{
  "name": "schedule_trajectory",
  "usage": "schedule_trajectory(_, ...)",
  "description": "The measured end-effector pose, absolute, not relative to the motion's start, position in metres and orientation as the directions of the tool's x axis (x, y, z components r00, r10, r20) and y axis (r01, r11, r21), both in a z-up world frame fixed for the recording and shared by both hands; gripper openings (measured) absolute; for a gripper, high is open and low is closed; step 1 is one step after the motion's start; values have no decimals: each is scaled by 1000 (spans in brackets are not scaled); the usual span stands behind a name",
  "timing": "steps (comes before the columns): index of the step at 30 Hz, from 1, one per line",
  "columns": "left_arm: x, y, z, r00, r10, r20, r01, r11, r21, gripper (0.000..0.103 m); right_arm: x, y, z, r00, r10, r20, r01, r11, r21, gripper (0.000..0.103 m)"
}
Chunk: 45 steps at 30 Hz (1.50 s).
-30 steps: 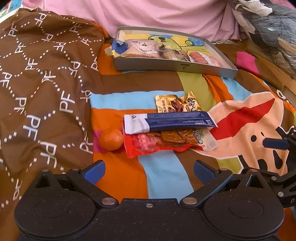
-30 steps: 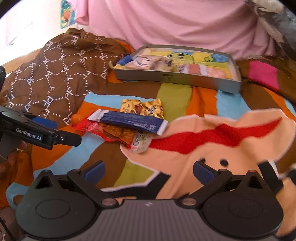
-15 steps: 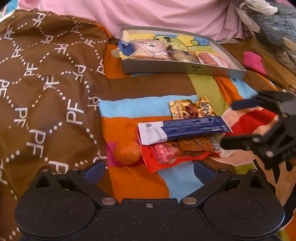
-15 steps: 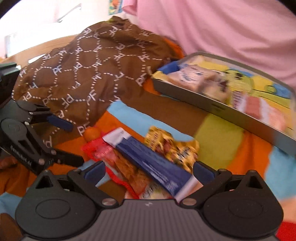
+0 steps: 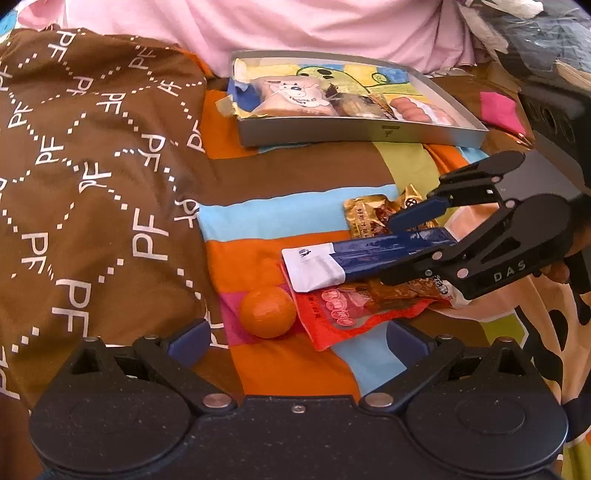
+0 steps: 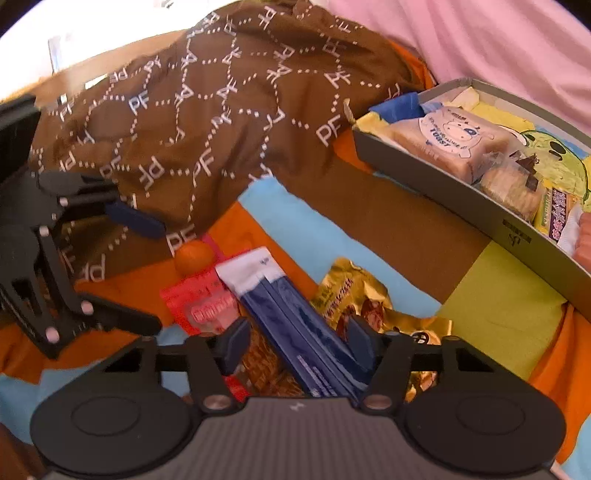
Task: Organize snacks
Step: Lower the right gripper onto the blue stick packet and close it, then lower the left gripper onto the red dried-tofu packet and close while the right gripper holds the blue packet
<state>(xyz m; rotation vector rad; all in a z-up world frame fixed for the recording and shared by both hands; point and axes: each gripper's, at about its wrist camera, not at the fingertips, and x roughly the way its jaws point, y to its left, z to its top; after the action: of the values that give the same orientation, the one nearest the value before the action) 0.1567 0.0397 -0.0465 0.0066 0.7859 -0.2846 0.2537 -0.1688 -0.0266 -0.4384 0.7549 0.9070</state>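
Bedspread (image 5: 332,218): bold blocks of orange, sky blue, brown, lime, pink. Brown cloth (image 5: 92,177) w/ white dotted diamond grid & "PF" letters. Pink fabric (image 5: 295,26) at back, plain. Tray (image 5: 354,134): grey walls, yellow/green cartoon liner. Long packet (image 5: 369,254): navy w/ white end. Pouch under it (image 5: 343,314): red, clear window. Foil bag (image 5: 369,214): gold. Fruit (image 5: 267,312): orange. Both tongs, right (image 5: 399,247) & left (image 6: 147,273): black frames, blue pads.

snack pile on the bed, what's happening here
A person holding two grippers is sorting snacks into a grey tray. The right gripper straddles the blue-and-white packet, jaws open on either side, not yet closed. The left gripper hovers open near the mandarin. Red and gold packets lie underneath.
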Motion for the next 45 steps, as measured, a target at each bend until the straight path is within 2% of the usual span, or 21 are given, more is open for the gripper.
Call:
schedule_trajectory(7,156,37,-46,666,-259,-700,275,957,-92,101,246,-180,-25,397,490,-776,-804,594,-36,44)
schedule_trajectory(14,158,29,-43,662,-280,-695,318,945,-78,101,221,-213,-24,437,442,-784,-706,708,6,39)
schedule_trajectory(23,179,3,-31,628,-338,-701,467,884,-7,100,159,-256,-27,578,384,-720,-502,863,56,42)
schedule_trajectory(28,203,-21,-31,545,-383,-746,606,795,35,100,154,-250,-33,598,376,-707,-538,843,-6,45)
schedule_trajectory(32,214,-35,-38,488,-380,-786,678,731,68,99,158,-251,-38,592,405,-697,-543,840,26,47)
schedule_trajectory(36,226,-44,-44,389,-396,-832,749,662,35,98,164,-254,-46,580,413,-702,-538,842,50,50)
schedule_trajectory(39,243,-48,-53,274,-405,-872,782,621,-42,99,164,-254,-47,581,419,-698,-539,840,56,50)
schedule_trajectory(45,262,-51,-57,202,-415,-887,810,581,-87,102,165,-256,-49,577,427,-696,-539,839,68,50)
